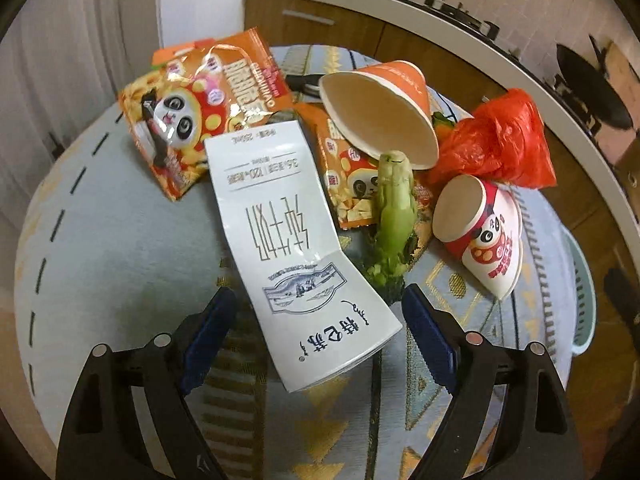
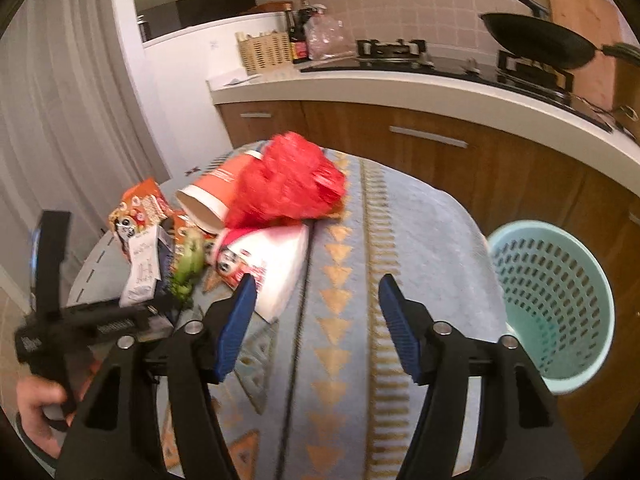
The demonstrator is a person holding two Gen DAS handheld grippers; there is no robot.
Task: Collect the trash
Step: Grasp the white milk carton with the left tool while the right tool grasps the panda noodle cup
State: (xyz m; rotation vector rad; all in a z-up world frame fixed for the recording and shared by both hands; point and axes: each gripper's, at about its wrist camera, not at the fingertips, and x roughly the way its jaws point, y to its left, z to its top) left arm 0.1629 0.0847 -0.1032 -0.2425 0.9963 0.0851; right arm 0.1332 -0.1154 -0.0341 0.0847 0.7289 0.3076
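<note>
We've got both grippers, left (image 1: 320, 316) and right (image 2: 314, 300), spread wide and empty (left straddling the milk carton (image 1: 288, 232), basket (image 2: 556, 304) beyond it).

White flattened carton (image 1: 288, 240) lying lengthwise, two panda snack bags (image 1: 200, 112), two tipped paper cups (image 1: 380, 116), green vegetable stalk (image 1: 394, 216), crumpled red bag (image 1: 500, 140), mint perforated basket (image 2: 556, 312) beside table.

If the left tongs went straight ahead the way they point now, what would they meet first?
Most likely the white milk carton: its near end already lies between the open left tongs. Just behind it sits the green vegetable stalk.
</note>
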